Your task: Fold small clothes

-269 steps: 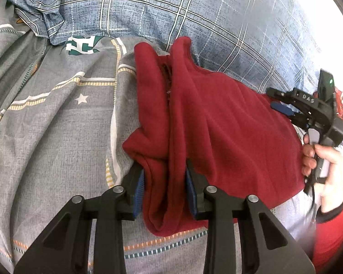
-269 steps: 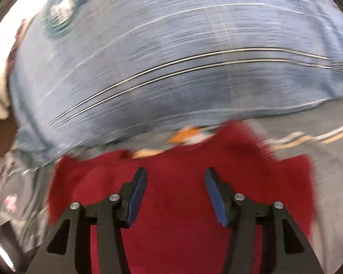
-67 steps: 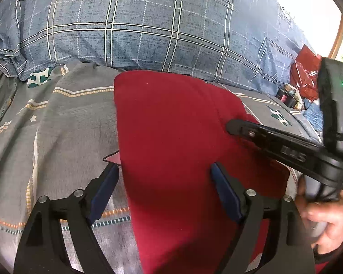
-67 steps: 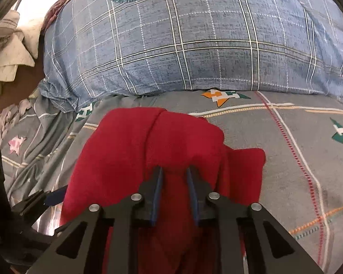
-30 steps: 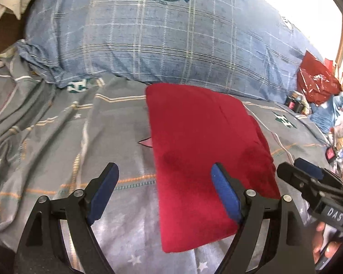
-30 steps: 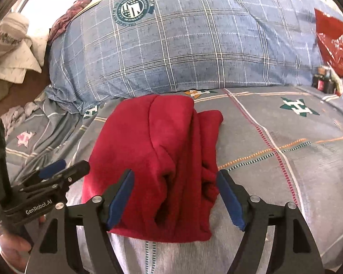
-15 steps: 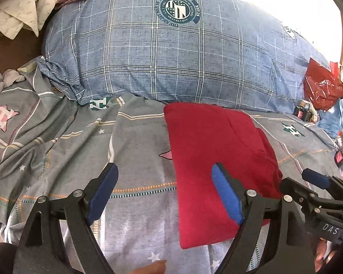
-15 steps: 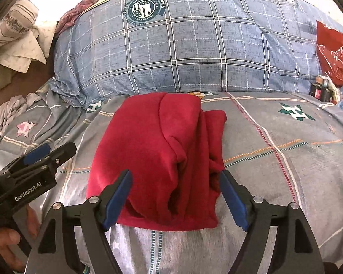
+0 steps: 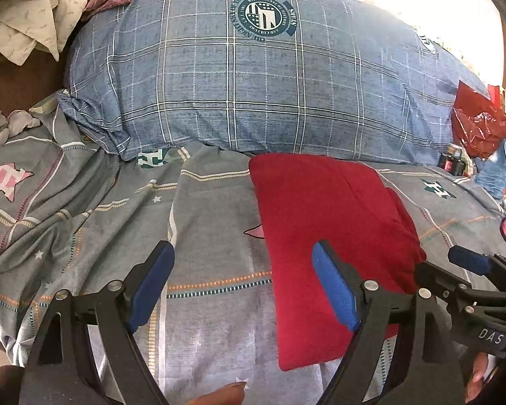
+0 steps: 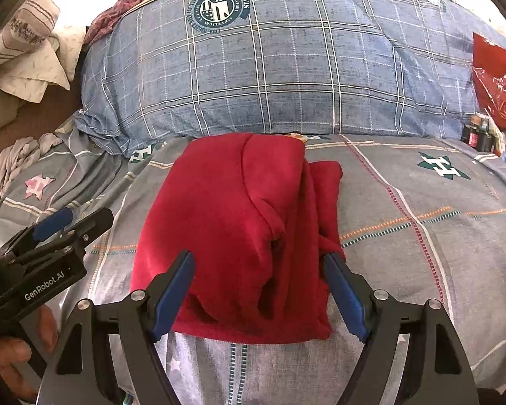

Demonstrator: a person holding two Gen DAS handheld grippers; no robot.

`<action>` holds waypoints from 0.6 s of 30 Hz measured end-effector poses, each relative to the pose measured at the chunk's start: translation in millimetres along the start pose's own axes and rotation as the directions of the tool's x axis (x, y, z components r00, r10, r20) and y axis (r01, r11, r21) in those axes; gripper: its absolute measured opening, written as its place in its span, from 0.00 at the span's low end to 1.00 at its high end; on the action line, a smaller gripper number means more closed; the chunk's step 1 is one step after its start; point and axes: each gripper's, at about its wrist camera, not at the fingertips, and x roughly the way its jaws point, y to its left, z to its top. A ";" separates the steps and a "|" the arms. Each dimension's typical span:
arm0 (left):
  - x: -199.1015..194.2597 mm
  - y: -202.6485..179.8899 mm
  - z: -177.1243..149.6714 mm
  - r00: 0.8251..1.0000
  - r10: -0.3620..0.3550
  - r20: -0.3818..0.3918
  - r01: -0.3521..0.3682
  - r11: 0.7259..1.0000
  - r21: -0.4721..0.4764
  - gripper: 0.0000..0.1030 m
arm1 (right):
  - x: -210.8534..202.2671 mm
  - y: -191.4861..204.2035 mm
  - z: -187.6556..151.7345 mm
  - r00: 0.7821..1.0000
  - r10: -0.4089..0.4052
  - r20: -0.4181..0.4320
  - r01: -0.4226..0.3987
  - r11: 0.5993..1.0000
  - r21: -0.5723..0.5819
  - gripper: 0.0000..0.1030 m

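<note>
- Nearest us, the left gripper (image 9: 243, 287) hangs with its jaws spread and nothing between them; we judge it idle because the fold looks finished, its blue pad only overlapping the cloth's left edge in the view.
- The right gripper (image 10: 258, 295) likewise has its jaws released and wide, framing the near end of the cloth without pressing it.
- On the left gripper's body, seen from the right wrist, we read "GenRobot.AI"; on the right gripper's body, seen from the left wrist, "DAS".
- The red garment (image 10: 239, 222) lies folded into a compact rectangle on the grey bedsheet (image 10: 421, 236), its smooth fold at the left and looser layered edges at the right, likely because the last flap was laid over from that side.
- The sheet carries green "H" motifs and stars.
- Farthest, the blue plaid pillow (image 9: 253, 84) bears a round crest; its ring of lettering is too small for us to read.
- A red plastic bag (image 10: 496, 77) sits beyond the pillow's right end.
</note>
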 end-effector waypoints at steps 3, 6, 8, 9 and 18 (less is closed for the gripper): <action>2.0 -0.2 -0.5 1.000 0.000 -0.006 0.000 1.000 -0.005 0.82 | 2.8 -0.7 1.0 1.000 0.002 -0.009 -0.002 1.000 0.002 0.78; 4.1 0.7 -1.1 1.000 -0.003 -0.015 0.003 1.000 -0.007 0.82 | 4.7 -0.6 2.4 1.000 0.008 -0.011 -0.008 1.000 0.007 0.78; 5.0 1.4 -1.1 1.000 -0.001 -0.016 0.001 1.000 -0.006 0.82 | 5.8 -0.9 3.5 1.000 0.009 -0.011 -0.009 1.000 0.005 0.78; 5.1 1.6 -1.0 1.000 0.002 -0.016 -0.002 1.000 -0.005 0.82 | 6.6 -1.1 3.9 1.000 0.010 -0.011 -0.009 1.000 0.004 0.78; 5.7 2.8 -0.7 1.000 0.015 -0.011 -0.015 1.000 -0.004 0.82 | 12.9 4.5 5.4 0.999 0.024 -0.021 -0.024 1.000 -0.005 0.78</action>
